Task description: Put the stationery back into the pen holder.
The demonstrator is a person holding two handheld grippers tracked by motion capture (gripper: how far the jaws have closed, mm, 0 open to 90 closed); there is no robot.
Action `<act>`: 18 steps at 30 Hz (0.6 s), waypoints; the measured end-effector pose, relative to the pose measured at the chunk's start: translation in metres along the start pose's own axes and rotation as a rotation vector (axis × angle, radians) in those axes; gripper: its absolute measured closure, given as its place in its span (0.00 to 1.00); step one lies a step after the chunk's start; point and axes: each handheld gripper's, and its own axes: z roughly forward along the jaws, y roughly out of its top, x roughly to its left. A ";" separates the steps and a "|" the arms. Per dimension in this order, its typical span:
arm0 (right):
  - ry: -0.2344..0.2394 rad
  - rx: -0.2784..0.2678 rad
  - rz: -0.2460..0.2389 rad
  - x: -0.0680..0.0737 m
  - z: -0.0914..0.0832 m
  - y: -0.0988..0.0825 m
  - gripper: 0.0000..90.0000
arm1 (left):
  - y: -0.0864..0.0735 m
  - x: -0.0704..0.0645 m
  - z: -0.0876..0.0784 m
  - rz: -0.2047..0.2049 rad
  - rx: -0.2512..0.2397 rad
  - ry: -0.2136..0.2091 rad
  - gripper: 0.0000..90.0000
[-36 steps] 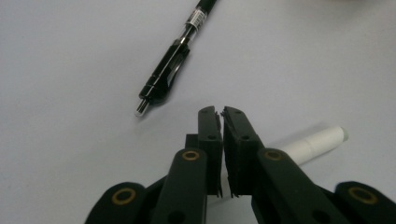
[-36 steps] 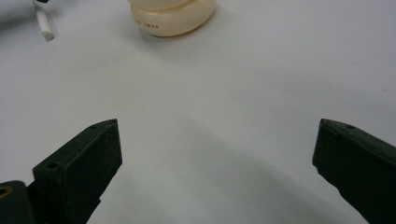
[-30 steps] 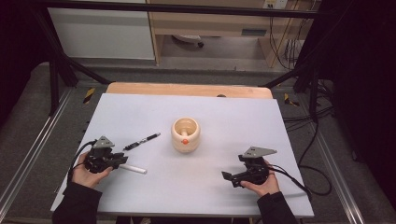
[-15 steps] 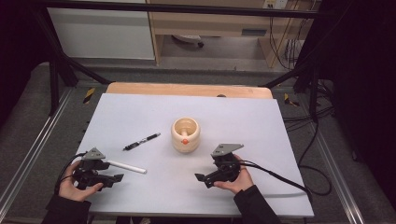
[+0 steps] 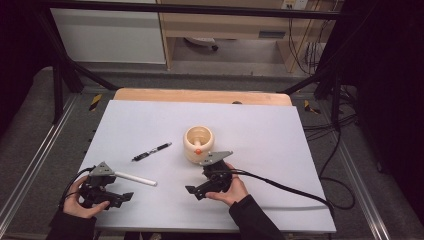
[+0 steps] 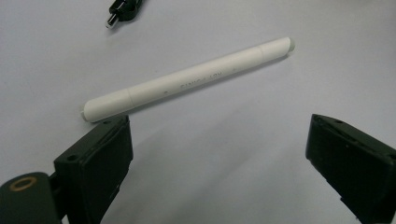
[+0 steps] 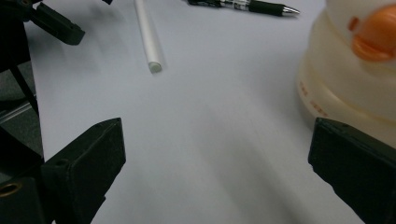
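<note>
- We saw the left gripper [image 5: 121,198] low at the near left corner of the white table [image 5: 260,125], held in the person's left hand [image 5: 80,200].
- Its jaws had just been opening and stood wide apart, with nothing pinched between them; in the left gripper view only bare table lay in the gap [image 6: 219,158].
- The white pen [image 5: 136,178] lay flat on the table just beyond those jaws, free of both pads; in the left gripper view its near end [image 6: 187,84] sat just above the tip of the left-hand jaw.
- The right gripper [image 5: 192,190] was held in the right hand [image 5: 227,190] near the middle of the table's front half, pointing toward the left gripper.
- Its jaws were also spread wide and empty, as the right gripper view showed [image 7: 215,154].
- A cream duck-shaped cup [image 5: 198,143] with an orange beak stood upright just behind the right gripper; in the right gripper view it rose close beside the right-hand jaw [image 7: 345,74].
- A black pen [image 5: 151,151] lay slanted on the table between the cup and the white pen, apart from both.
</note>
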 end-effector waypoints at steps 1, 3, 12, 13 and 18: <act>0.006 -0.003 -0.005 0.001 0.004 0.003 0.06 | 0.000 0.000 0.000 -0.001 -0.001 -0.002 0.08; 0.016 -0.004 -0.011 0.003 0.012 0.010 0.08 | -0.001 0.000 0.000 0.002 -0.002 -0.004 0.08; 0.055 0.002 -0.061 0.019 0.049 0.038 0.17 | -0.001 -0.001 0.001 0.012 -0.001 -0.009 0.08; 0.054 0.003 -0.073 0.021 0.053 0.041 0.19 | -0.001 0.000 0.001 0.013 -0.003 -0.010 0.08; 0.075 -0.004 -0.113 0.030 0.070 0.055 0.31 | -0.001 -0.001 0.001 0.014 -0.004 -0.012 0.08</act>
